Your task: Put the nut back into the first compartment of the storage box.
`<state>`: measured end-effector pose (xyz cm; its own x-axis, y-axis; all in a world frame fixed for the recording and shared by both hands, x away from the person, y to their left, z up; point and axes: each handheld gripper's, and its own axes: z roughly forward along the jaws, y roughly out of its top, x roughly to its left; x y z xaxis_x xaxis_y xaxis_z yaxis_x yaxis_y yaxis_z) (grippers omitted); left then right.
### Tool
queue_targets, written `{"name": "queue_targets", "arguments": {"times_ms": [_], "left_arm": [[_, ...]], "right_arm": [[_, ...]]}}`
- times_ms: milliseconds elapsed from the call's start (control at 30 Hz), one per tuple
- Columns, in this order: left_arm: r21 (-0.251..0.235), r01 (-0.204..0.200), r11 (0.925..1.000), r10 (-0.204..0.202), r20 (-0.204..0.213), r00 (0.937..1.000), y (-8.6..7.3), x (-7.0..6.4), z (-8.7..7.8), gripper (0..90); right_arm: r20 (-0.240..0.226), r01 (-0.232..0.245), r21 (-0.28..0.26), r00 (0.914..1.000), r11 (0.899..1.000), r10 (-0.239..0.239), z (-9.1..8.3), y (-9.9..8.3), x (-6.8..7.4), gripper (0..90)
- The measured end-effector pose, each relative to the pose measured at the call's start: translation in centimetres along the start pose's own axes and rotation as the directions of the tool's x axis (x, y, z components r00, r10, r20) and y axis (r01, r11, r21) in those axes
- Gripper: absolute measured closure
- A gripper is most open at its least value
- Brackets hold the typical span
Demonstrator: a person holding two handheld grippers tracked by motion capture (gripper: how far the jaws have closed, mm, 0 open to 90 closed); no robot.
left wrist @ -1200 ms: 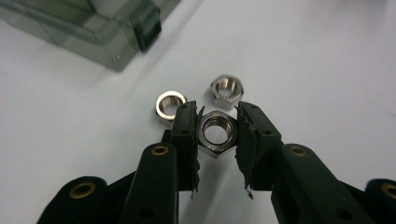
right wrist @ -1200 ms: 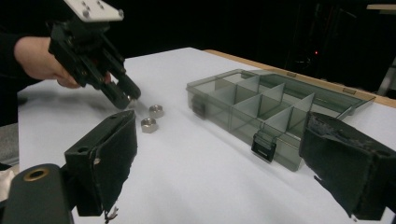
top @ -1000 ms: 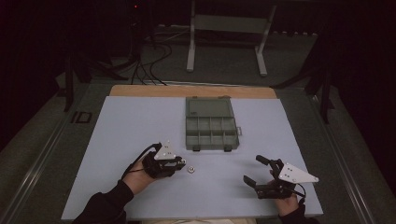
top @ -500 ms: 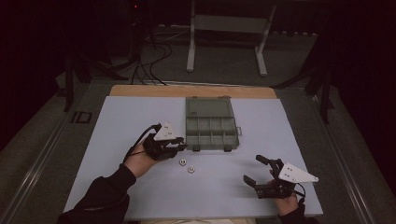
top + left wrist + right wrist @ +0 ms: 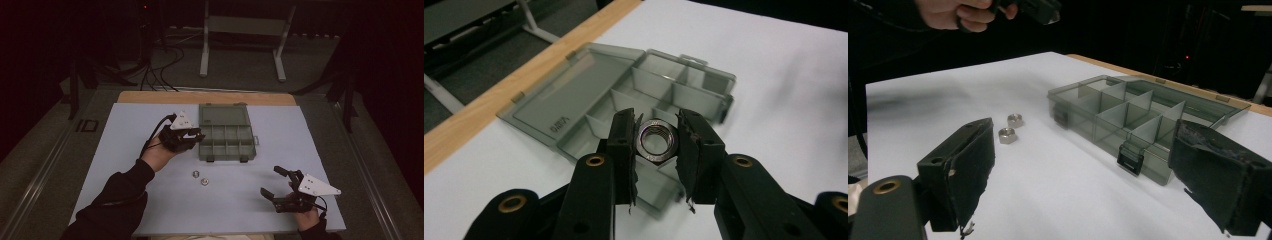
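A grey clear compartment box point(image 5: 227, 144) lies open mid-table, its lid point(image 5: 223, 115) flat behind it. My left gripper point(image 5: 198, 136) hovers at the box's left front corner, shut on a steel hex nut point(image 5: 655, 141). In the left gripper view the nut hangs over the box's near compartments point(image 5: 664, 90). Two more hex nuts point(image 5: 195, 174) point(image 5: 204, 181) rest on the white mat in front of the box, seen also as nuts point(image 5: 1015, 120) point(image 5: 1007, 135) in the right gripper view. My right gripper point(image 5: 270, 181) rests open near the front right, nothing between its jaws.
The white mat point(image 5: 125, 150) covers the table, with a wooden edge point(image 5: 150, 97) at the back. A metal stand point(image 5: 240, 30) and cables point(image 5: 160, 65) sit on the floor beyond. The box's front latches point(image 5: 1128, 160) face the right gripper.
My left gripper has risen from the nuts on the mat and moved back and right to the box's left front corner, carrying one nut. The right gripper has not moved.
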<state>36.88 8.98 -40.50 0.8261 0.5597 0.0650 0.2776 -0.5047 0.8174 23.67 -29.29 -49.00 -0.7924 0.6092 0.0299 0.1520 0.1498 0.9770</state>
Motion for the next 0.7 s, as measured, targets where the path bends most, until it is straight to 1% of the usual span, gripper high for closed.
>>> {"name": "queue_targets", "arguments": {"times_ms": [67,100,200,333,367,433,467,533,600,633,700], "left_arm": [[0.0,0.005,1.0,-0.005,-0.001,1.0,0.1,0.2,0.2,70.8],[-0.003,0.011,0.9999,-0.011,-0.011,0.9999,0.3,0.5,0.8,70.8],[-0.006,0.018,0.9998,-0.018,-0.017,0.9997,0.6,1.1,1.7,70.8],[-0.023,0.043,0.9988,-0.044,-0.021,0.9988,0.8,1.7,2.7,70.8],[-0.029,0.054,0.9981,-0.055,-0.016,0.9984,0.8,1.9,3.0,70.8],[-0.025,0.059,0.9979,-0.06,-0.023,0.9979,0.7,2.2,3.6,70.8],[-0.026,0.072,0.9971,-0.072,-0.02,0.9972,0.6,2.3,3.9,70.8],[-0.009,0.079,0.9969,-0.079,-0.037,0.9962,0.4,2.6,4.6,70.8],[-0.006,0.099,0.995,-0.099,-0.036,0.9944,0.2,3.0,5.2,70.8],[-0.007,0.102,0.9947,-0.102,-0.042,0.9939,0.1,3.1,5.4,70.7],[-0.019,0.124,0.9922,-0.124,-0.028,0.9919,-0.2,3.5,5.8,70.7]], "right_arm": [[0.0,0.0,0.0,1.0,1.0,0.0,0.0,0.0,0.0,11.5],[-0.001,-0.002,-0.002,1.0,1.0,0.002,0.0,0.0,0.0,11.5],[0.0,-0.004,-0.002,1.0,1.0,0.004,0.0,0.0,0.0,11.4],[-0.001,-0.003,-0.003,1.0,1.0,0.003,-0.1,0.0,0.0,11.5],[-0.001,-0.003,-0.003,1.0,1.0,0.003,-0.1,0.0,0.0,11.5],[-0.003,-0.004,-0.004,1.0,1.0,0.004,-0.1,0.0,0.0,11.5],[-0.003,-0.004,-0.004,1.0,1.0,0.004,-0.1,0.0,0.0,11.5],[-0.004,-0.004,-0.004,1.0,1.0,0.004,-0.1,0.0,0.0,11.5],[-0.004,-0.004,-0.006,1.0,1.0,0.004,-0.1,0.0,0.0,11.5],[-0.004,-0.003,-0.007,1.0,1.0,0.003,-0.1,0.0,0.0,11.5],[-0.004,-0.005,-0.004,1.0,1.0,0.005,-0.1,0.0,0.0,11.5]]}}
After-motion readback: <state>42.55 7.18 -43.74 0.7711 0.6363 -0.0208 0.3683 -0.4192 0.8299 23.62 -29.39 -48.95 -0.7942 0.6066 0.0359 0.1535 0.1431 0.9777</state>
